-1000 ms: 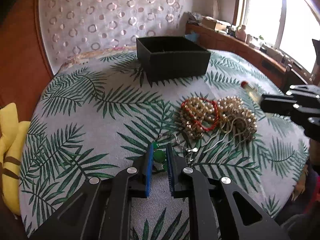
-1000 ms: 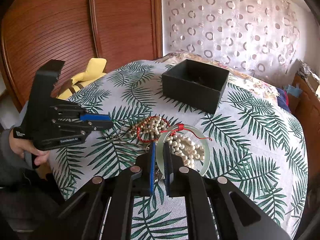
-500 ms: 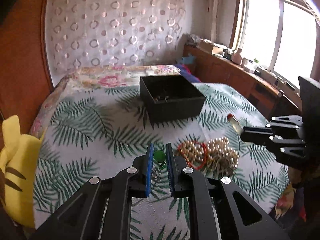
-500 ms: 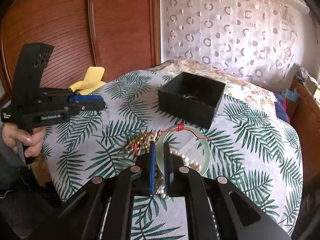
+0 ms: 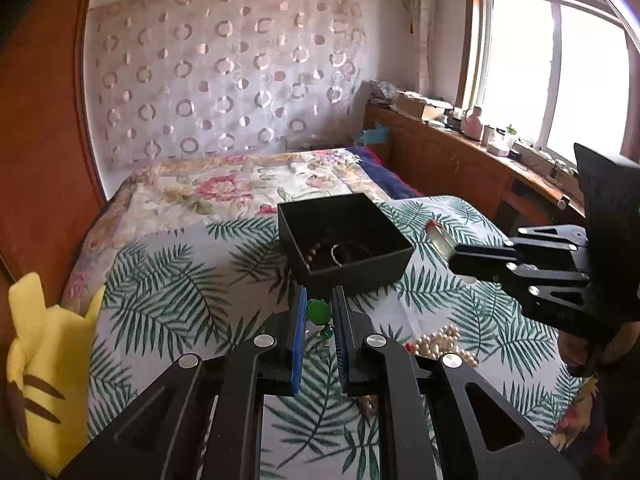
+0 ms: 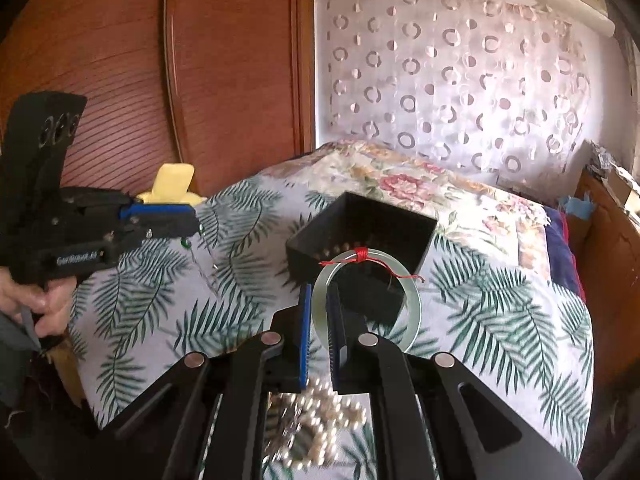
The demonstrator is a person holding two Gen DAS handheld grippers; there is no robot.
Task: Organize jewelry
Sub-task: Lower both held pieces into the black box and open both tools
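Note:
My left gripper (image 5: 319, 300) is shut on a green bead piece (image 5: 319, 312) and holds it in the air just in front of the open black box (image 5: 344, 246), which has some jewelry inside. My right gripper (image 6: 319, 300) is shut on a pale jade bangle (image 6: 412, 312) tied with red thread, raised near the box (image 6: 362, 236). A heap of pearl strands (image 5: 444, 344) lies on the palm-leaf cloth; it also shows blurred under the right gripper (image 6: 320, 420). The right gripper appears in the left wrist view (image 5: 520, 264), the left one in the right wrist view (image 6: 160, 220).
A yellow plush toy (image 5: 44, 364) sits at the table's left edge. A flowered bed (image 5: 240, 184) lies behind the table, a wooden sideboard (image 5: 460, 160) under the window to the right, a wooden wardrobe (image 6: 180, 80) to the left.
Both grippers have lifted their pieces off the cloth and moved forward toward the black box. The pearl heap stays on the table below.

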